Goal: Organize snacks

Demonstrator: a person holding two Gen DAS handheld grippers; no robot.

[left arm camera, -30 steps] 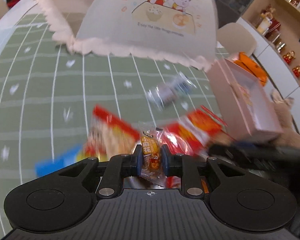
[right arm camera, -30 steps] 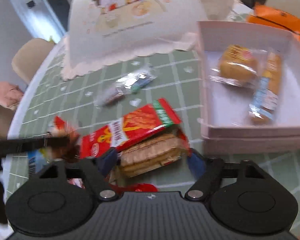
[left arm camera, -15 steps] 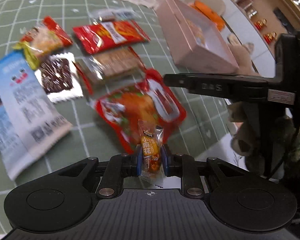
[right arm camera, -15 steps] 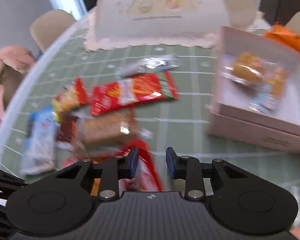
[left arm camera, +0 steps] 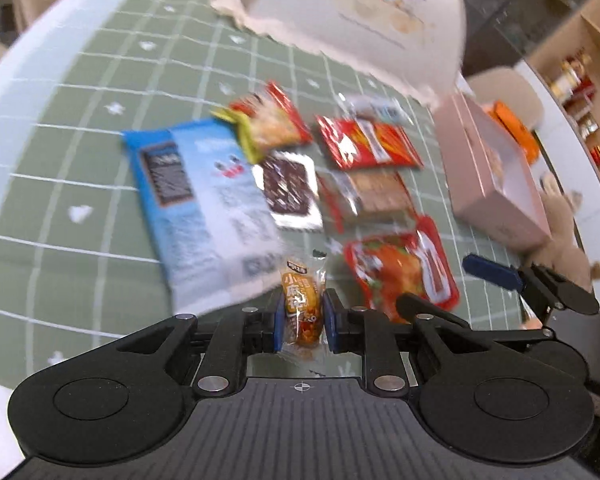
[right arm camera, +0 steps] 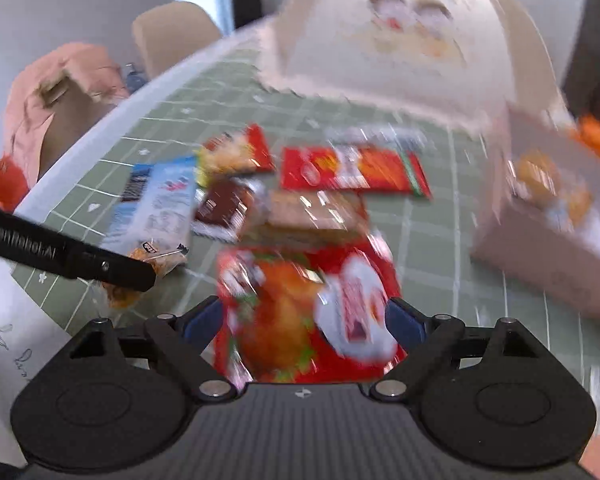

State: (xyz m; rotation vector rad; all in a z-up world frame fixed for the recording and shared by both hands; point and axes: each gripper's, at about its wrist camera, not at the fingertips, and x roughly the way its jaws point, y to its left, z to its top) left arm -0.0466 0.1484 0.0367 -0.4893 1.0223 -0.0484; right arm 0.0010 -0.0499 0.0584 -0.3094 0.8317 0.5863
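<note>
Tablecloth (left arm camera: 80, 160) green, white grid; snack packets (left arm camera: 364, 148) scattered; pink box (left arm camera: 496, 184) nearby.

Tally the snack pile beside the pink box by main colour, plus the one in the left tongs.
Red: 3 (long packet, big packet, small packet)
Blue packet: 1
Dark chocolate packet: 1
Clear-wrapped biscuits: 1
Silvery wrapper: 1
Orange mini snack, in left tongs: 1
Total: 8
</note>
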